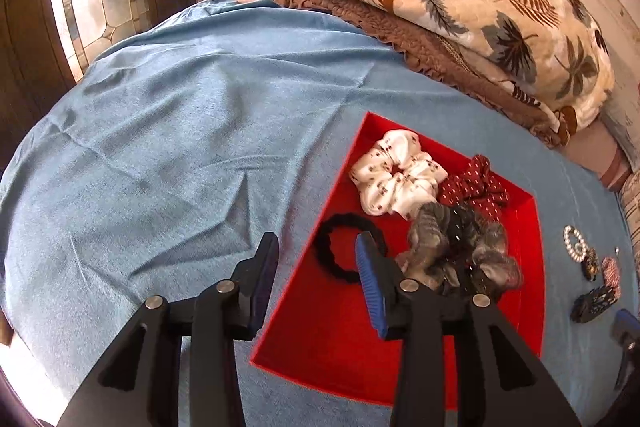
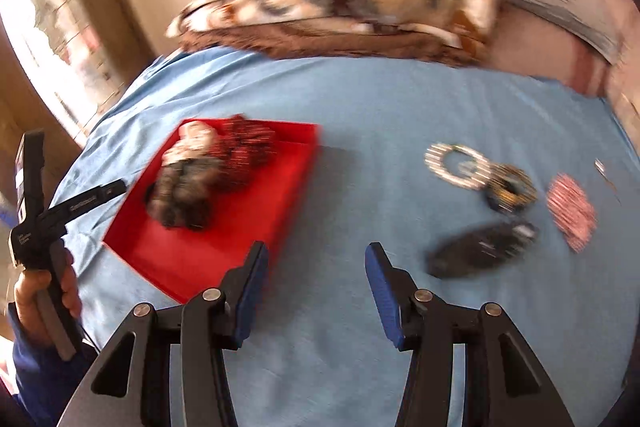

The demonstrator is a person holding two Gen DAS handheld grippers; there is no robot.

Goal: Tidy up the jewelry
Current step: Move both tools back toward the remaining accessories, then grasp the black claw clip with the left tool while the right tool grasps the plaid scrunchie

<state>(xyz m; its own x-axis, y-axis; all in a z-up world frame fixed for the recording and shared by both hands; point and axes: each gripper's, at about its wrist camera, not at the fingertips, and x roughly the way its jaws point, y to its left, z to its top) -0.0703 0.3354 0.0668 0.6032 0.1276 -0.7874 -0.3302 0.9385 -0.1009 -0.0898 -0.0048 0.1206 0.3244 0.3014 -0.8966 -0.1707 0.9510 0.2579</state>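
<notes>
Red cardboard makes the tray (image 1: 532, 267) that lies on the blue cloth (image 1: 180, 147) of the bed, and it already holds a good part of the things. In the left wrist view I count a white printed scrunchie (image 1: 396, 175), a dark red dotted scrunchie (image 1: 476, 185), a grey one (image 1: 452, 251) with something black on it, and a black hair tie (image 1: 340, 251) that lies near the tray's left wall. So, as I judge it, about half of the sorting is done.

What is left lies on the cloth to the right of the tray, well apart from it. In the right wrist view, which is blurred, there is a pearl bracelet (image 2: 456, 163), a dark ring-shaped piece with gold specks (image 2: 512, 191) touching it, a pink and white patterned piece (image 2: 570, 211), and a black oblong clip (image 2: 484, 247) nearest to the camera. A small thin metal thing (image 2: 602, 169) is at the far right; I cannot tell what it is.

The right gripper (image 2: 316, 287) hangs over bare cloth between the tray and these loose pieces. Its blue-padded fingers (image 2: 384, 291) are spread and hold nothing. The black clip seems the likely next pick, since it is the closest.

The left gripper (image 1: 316, 283) is over the tray's near-left edge, with its fingers partly apart. The red wall and the black hair tie show in the gap beyond the fingers, but the pads press on nothing that I can see. A hand (image 2: 40, 291) in a blue sleeve holds it.
</notes>
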